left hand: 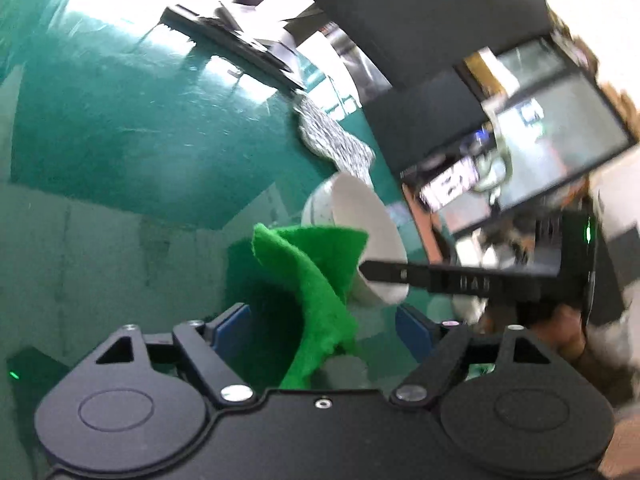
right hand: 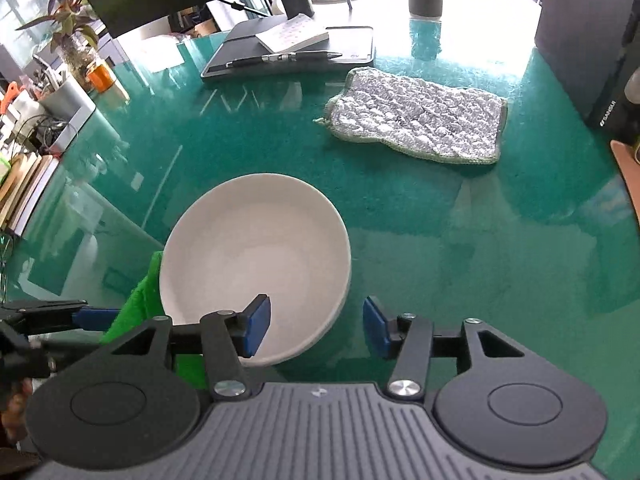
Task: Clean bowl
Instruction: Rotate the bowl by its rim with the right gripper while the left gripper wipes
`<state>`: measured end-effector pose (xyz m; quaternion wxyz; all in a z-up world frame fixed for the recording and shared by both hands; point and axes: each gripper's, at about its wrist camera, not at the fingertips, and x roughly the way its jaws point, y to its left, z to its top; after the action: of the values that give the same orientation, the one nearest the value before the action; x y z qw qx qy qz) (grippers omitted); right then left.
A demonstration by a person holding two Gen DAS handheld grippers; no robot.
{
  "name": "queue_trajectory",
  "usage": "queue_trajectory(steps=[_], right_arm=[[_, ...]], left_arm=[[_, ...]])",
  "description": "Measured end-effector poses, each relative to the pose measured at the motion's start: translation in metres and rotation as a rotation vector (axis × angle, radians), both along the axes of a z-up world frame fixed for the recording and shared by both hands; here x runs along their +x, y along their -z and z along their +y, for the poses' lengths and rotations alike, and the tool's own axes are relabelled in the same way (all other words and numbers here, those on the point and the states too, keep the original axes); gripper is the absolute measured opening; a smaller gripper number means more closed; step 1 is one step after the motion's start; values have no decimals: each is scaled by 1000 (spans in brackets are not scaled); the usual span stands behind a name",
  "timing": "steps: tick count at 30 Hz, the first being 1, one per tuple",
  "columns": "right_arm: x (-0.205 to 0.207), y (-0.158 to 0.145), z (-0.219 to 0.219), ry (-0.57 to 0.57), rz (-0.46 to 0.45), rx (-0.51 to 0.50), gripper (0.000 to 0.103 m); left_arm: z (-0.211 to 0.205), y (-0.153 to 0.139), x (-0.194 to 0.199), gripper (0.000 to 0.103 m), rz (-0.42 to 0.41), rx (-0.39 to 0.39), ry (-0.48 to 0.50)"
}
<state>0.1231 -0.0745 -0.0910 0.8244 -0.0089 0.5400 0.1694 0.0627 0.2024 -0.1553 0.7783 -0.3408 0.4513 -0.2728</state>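
Observation:
A white bowl (right hand: 256, 248) sits on the green glass table (right hand: 480, 260), close in front of my right gripper (right hand: 316, 328). That gripper is open and straddles the near rim, with one blue pad inside the bowl and the other outside. In the left wrist view the bowl (left hand: 360, 232) appears edge-on, and the right gripper's black finger (left hand: 440, 278) reaches over its rim. My left gripper (left hand: 324, 328) is open with its fingers wide apart. A green scrub pad (left hand: 312, 280) stands curled between them, just left of the bowl. The same pad (right hand: 136, 308) shows beside the bowl's left side.
A silver-grey quilted cloth (right hand: 416, 120) lies behind the bowl. Further back is a dark notebook with a pen (right hand: 288, 56). A black box (right hand: 592, 40) stands at the right, and a plant jar (right hand: 76, 48) and books (right hand: 24, 188) at the left. A hand (left hand: 568, 336) grips the right tool.

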Motion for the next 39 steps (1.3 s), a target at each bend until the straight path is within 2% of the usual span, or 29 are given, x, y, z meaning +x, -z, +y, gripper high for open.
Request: queue_trajectory(steps=[7, 9, 10, 11, 13, 16, 18, 20, 23, 24, 25, 26, 27, 28, 29, 33, 36, 39], right_arm=[[2, -1, -4, 32, 0, -2, 57], [3, -1, -4, 34, 0, -1, 57], [3, 0, -4, 33, 0, 0, 57], [3, 0, -3, 31, -1, -1, 57], [3, 1, -2, 29, 2, -5, 57], [4, 3, -1, 30, 13, -4, 57], [4, 4, -1, 28, 16, -5, 57], [4, 4, -1, 24, 20, -4, 57], [5, 5, 1, 17, 19, -4, 57], [6, 6, 1, 17, 20, -4, 57], [7, 7, 2, 17, 20, -2, 56], [8, 8, 3, 15, 21, -3, 55], [9, 9, 4, 13, 23, -5, 54], [9, 11, 5, 8, 28, -9, 48], [9, 13, 5, 2, 35, -13, 37], [11, 15, 4, -24, 35, 0, 32], [12, 14, 2, -102, 40, -3, 28], [12, 13, 0, -157, 56, -10, 25]], left_arm=[[15, 12, 3, 77, 60, -121, -74], [17, 12, 3, 77, 60, -125, -92], [17, 11, 4, 70, 57, -99, -96], [14, 9, 4, 45, 52, -31, -89], [6, 8, 6, 16, 54, 43, -52], [-3, 8, 11, 16, 49, 51, -16], [-7, 8, 15, 22, 46, 53, -22], [-10, 7, 19, 43, 43, 43, -19], [-15, 5, 26, 46, 33, 52, 3], [-16, 5, 27, 45, 29, 59, 12], [-17, 5, 27, 38, 25, 68, 23], [-18, 4, 27, 8, 23, 84, 33], [-20, 4, 26, 5, 23, 108, 50], [-23, 5, 25, 4, 23, 131, 71], [-23, 5, 24, 4, 16, 120, 73], [-16, -5, 15, 4, -44, 15, 49], [-12, -17, 6, 4, -75, 14, 21], [-12, -13, 3, 4, -61, 23, 20]])
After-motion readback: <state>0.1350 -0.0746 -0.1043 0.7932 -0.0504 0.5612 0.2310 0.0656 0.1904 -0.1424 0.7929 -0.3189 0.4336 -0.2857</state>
